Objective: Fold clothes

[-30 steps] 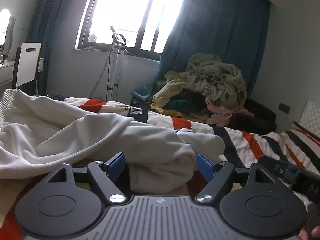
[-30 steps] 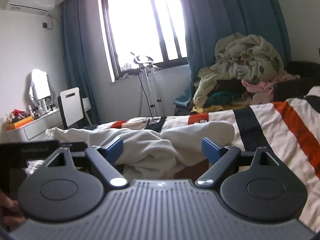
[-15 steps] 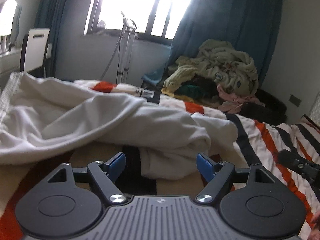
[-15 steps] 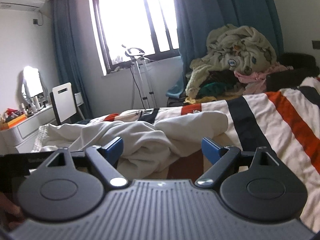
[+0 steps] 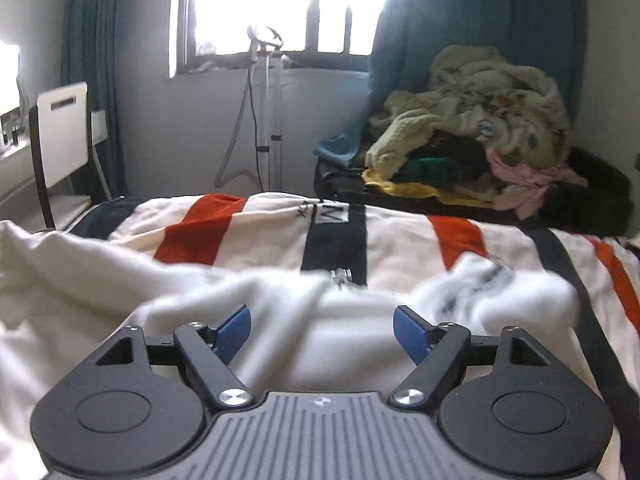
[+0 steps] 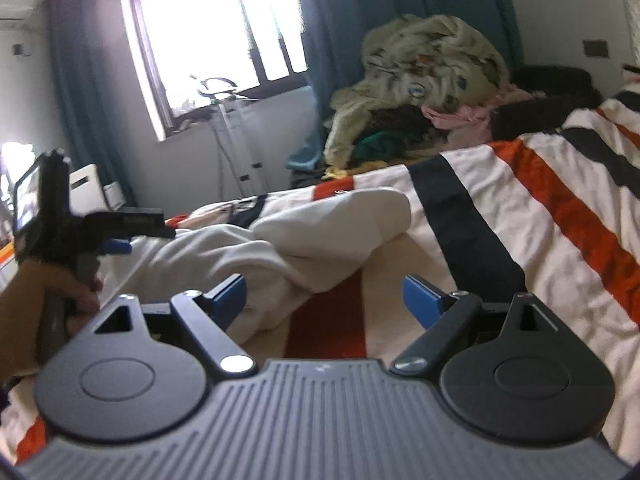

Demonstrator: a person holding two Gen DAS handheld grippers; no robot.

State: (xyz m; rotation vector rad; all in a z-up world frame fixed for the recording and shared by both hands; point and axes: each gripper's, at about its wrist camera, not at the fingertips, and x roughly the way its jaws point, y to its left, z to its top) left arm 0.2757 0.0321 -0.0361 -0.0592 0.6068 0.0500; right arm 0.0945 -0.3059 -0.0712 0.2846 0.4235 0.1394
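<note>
White cotton, thick and crumpled, is what I see first: the garment [image 5: 280, 320] lies in a loose heap on the striped bed [image 5: 400, 248], and I take that bed as my landmark. At the bed's left side the cloth spreads wide and flat, with long soft folds running toward the middle. My left tongs [image 5: 322, 330] hang low over that middle part, their blue pads [image 5: 234, 330] standing well apart with nothing pinched between them; cloth shows in the gap, but the pads do not press on it. Further right a rounded, puffed end of the garment rises from the bed, blurred in this view, with some dark marks on it that I cannot read.

From my right wrist camera, the same white garment [image 6: 280, 252] lies across the bed's near-left part, bunched into thick rolls, one blunt rounded end pointing toward the dark stripe of the bed cover [image 6: 520, 220]. My left hand [image 6: 48, 296] shows at the far left, holding the other tool above the cloth. My right tongs [image 6: 324, 298] are open too, pads wide, empty; the left pad sits just beside the garment's near fold, and the right one is over bare cover. Beyond the bed's far edge sits a pile of clothes [image 6: 420, 80].
</note>
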